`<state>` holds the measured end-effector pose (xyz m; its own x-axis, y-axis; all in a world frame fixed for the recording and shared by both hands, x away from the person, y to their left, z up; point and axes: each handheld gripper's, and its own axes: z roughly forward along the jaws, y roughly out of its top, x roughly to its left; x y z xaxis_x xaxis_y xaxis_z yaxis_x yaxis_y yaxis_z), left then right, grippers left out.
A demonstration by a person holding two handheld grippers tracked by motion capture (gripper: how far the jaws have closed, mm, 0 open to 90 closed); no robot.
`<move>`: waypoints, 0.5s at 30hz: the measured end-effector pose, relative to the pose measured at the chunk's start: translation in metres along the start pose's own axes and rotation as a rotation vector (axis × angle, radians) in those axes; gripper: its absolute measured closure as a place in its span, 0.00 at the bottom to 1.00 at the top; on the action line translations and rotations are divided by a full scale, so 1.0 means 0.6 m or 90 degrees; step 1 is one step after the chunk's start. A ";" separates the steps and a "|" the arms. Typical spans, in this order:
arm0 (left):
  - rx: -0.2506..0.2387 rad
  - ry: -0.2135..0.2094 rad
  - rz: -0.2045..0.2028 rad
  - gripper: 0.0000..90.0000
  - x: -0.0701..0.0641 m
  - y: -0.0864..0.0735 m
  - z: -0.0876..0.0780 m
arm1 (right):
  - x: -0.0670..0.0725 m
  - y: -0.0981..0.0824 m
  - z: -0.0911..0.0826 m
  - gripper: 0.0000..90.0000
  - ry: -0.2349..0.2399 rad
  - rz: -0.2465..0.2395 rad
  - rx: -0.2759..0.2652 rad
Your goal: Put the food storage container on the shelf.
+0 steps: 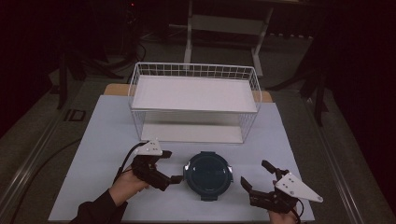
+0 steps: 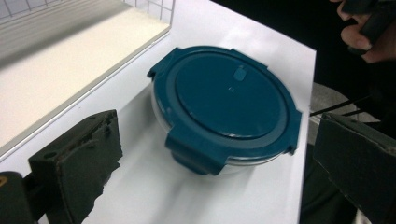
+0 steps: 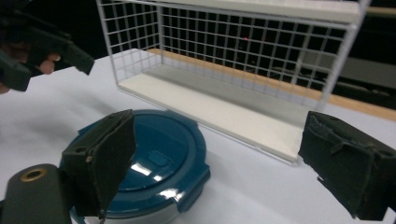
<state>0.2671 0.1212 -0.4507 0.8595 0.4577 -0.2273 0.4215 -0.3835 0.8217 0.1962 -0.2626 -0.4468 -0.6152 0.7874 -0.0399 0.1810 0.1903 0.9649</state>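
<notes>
A round clear container with a dark teal clip-on lid (image 1: 208, 173) (image 2: 224, 102) (image 3: 159, 158) sits on the white table top near the front edge, lid closed. My left gripper (image 1: 171, 166) (image 2: 217, 140) is just left of it, open, jaws wide and touching nothing, pointing at the container. My right gripper (image 1: 256, 173) (image 3: 224, 144) is to the container's right, also open and empty, a short gap away from it. In the right gripper view the left gripper (image 3: 42, 46) hangs at the top left, held by a hand.
A white wire rack with two shelves (image 1: 194, 93) (image 2: 56, 60) (image 3: 233, 56) stands behind the container at the table's middle. The white table top (image 1: 107, 140) has bare room left and right of the rack. Dark floor and a metal frame (image 1: 224, 23) lie beyond.
</notes>
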 end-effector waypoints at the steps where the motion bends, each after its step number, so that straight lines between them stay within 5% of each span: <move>1: 0.005 -0.004 -0.001 0.01 -0.003 0.004 0.000 | 0.004 0.006 0.002 0.12 0.015 -0.009 -0.007; 9: 0.012 -0.003 -0.050 0.02 -0.003 0.013 0.006 | 0.013 0.027 0.007 0.12 0.073 -0.047 -0.020; 15: 0.004 -0.009 -0.087 0.02 0.008 0.005 0.025 | 0.009 0.033 0.011 0.12 0.072 -0.043 -0.030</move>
<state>0.2770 0.1105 -0.4575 0.7975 0.4952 -0.3446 0.5373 -0.3232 0.7790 0.2011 -0.2506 -0.4298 -0.7082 0.7016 -0.0783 0.1019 0.2114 0.9721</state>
